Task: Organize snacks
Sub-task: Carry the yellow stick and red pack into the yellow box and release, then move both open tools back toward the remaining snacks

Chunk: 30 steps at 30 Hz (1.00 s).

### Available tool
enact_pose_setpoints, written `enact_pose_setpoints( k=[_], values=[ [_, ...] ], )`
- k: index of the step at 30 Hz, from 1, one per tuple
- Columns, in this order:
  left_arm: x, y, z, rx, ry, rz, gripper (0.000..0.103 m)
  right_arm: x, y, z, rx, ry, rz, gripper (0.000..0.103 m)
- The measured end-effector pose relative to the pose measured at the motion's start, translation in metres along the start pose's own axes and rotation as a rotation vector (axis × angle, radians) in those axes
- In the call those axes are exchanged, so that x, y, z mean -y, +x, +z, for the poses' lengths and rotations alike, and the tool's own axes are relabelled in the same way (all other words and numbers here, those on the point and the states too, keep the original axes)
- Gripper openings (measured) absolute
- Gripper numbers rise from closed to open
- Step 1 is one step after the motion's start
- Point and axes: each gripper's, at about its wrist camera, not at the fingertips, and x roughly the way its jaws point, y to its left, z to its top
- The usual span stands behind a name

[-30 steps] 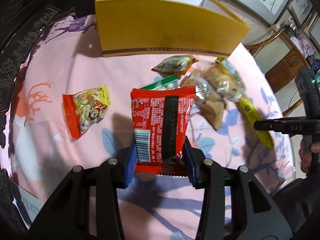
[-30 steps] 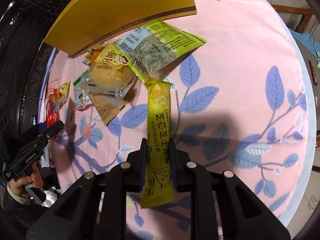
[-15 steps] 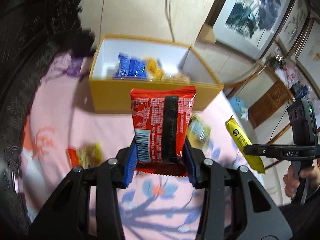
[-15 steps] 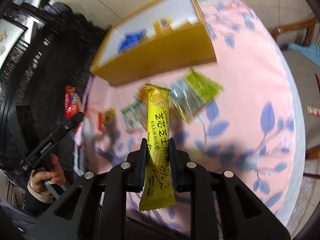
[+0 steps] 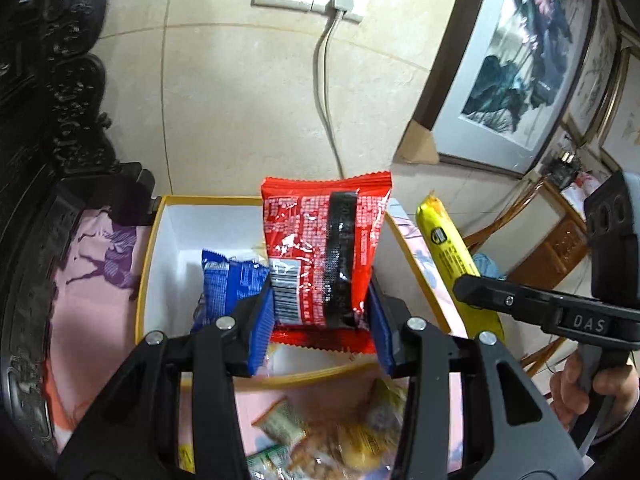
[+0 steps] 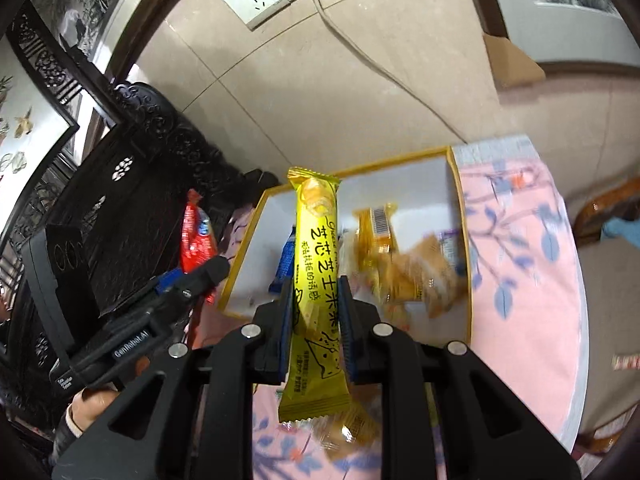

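Note:
My left gripper (image 5: 322, 312) is shut on a red snack packet (image 5: 324, 248), held upright above the near wall of the yellow box (image 5: 146, 264). My right gripper (image 6: 316, 308) is shut on a long yellow snack bar (image 6: 318, 264), also raised in front of the yellow box (image 6: 460, 184). The box has a white inside and holds a blue packet (image 5: 226, 284) and several orange and yellow packets (image 6: 404, 264). The yellow snack bar (image 5: 448, 256) in the right gripper (image 5: 476, 292) shows at the right of the left wrist view, and the red snack packet (image 6: 196, 236) at the left of the right wrist view.
Loose snack packets (image 5: 332, 436) lie on the pink flowered tablecloth (image 6: 532, 280) in front of the box. Dark carved furniture (image 5: 48, 120) stands to the left. Behind the box is a tiled wall with a socket and cable (image 5: 324, 80) and framed pictures (image 5: 516, 56). A hand (image 5: 580, 384) holds the right gripper's handle.
Both grippers have risen from the tablecloth and moved toward the box, carrying the red packet and the yellow bar. The box's inside has come into view.

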Motion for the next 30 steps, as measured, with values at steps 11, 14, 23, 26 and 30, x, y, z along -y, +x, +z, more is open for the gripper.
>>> enact_pose_setpoints(
  k=[11, 14, 23, 26, 30],
  values=[
    [-0.014, 0.061, 0.021, -0.054, -0.016, 0.184, 0.094, 0.018, 0.045, 0.031, -0.014, -0.027, -0.095, 0.066],
    [-0.010, 0.056, 0.017, -0.040, 0.017, 0.197, 0.094, 0.020, 0.035, 0.025, 0.022, -0.019, -0.075, 0.066],
    [-0.001, 0.034, -0.003, -0.060, 0.028, 0.200, 0.094, 0.024, 0.013, -0.016, -0.021, 0.047, -0.051, 0.066],
    [0.005, 0.023, -0.013, -0.062, 0.034, 0.201, 0.094, 0.026, 0.000, -0.038, -0.036, 0.065, -0.055, 0.066],
    [0.011, 0.009, -0.029, -0.073, 0.027, 0.176, 0.094, 0.034, -0.012, -0.074, -0.082, 0.090, -0.072, 0.066]
  ],
)
